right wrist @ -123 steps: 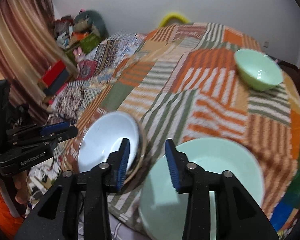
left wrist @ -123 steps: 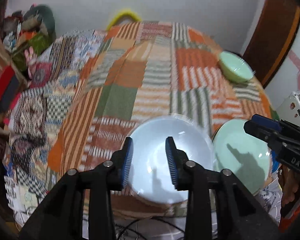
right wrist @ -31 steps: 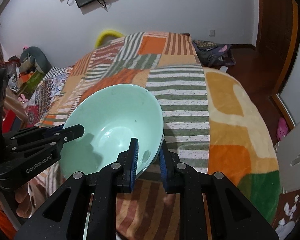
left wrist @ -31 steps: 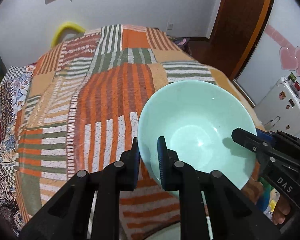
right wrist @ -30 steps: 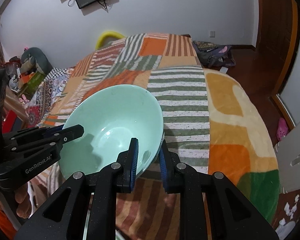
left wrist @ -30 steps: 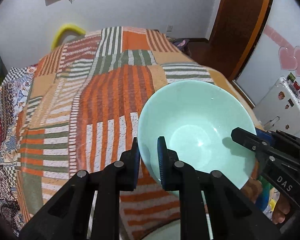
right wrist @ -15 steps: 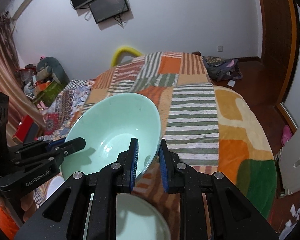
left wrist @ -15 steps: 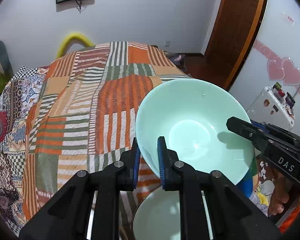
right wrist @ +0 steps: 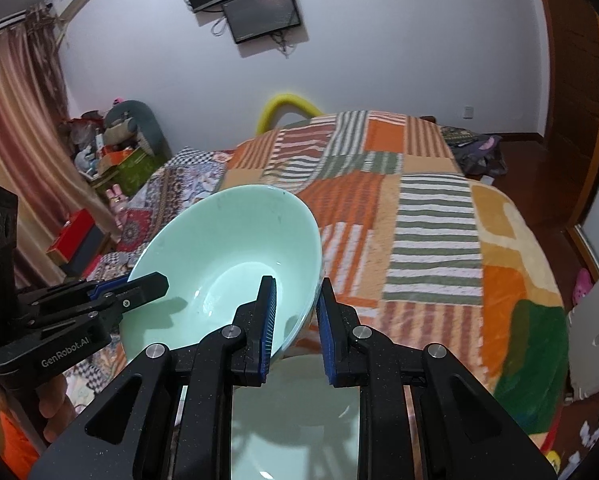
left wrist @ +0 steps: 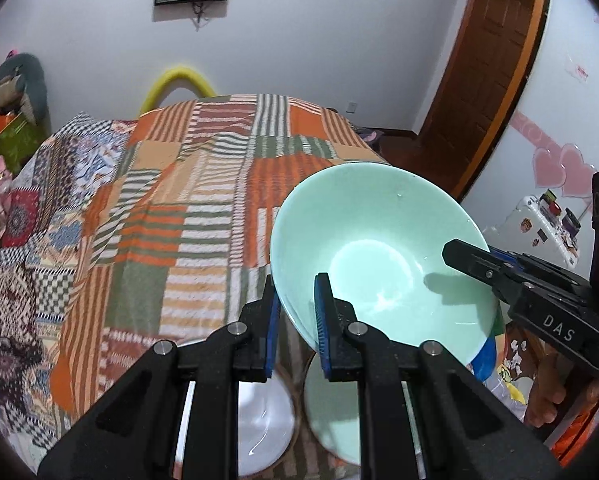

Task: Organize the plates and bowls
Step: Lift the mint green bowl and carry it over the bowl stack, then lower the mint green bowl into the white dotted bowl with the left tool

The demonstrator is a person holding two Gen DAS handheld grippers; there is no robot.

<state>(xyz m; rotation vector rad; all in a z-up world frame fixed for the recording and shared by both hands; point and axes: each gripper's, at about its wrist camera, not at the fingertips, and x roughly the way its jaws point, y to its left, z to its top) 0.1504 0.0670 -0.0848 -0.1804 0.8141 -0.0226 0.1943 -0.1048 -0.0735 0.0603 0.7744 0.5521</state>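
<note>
A mint green bowl [left wrist: 379, 248] is held in the air above the near edge of the bed. My left gripper [left wrist: 295, 312] is shut on its left rim; my right gripper [right wrist: 295, 316] is shut on its right rim, the bowl [right wrist: 227, 264] tilting between them. The right gripper also shows in the left wrist view [left wrist: 475, 260], the left gripper in the right wrist view [right wrist: 139, 284]. Below lie a white bowl [left wrist: 267, 432] and a mint green plate [left wrist: 331, 412], which also shows in the right wrist view [right wrist: 295, 420].
The bed carries a striped patchwork blanket [left wrist: 171, 208]. A wooden door [left wrist: 487, 80] stands at the right and a white cabinet [left wrist: 539, 232] beside the bed. Clutter and boxes [right wrist: 107, 156] sit along the left wall under a curtain.
Both grippers have lifted the green bowl higher and drawn it back toward the near edge, over the green plate. The white bowl and the plate have come into view below.
</note>
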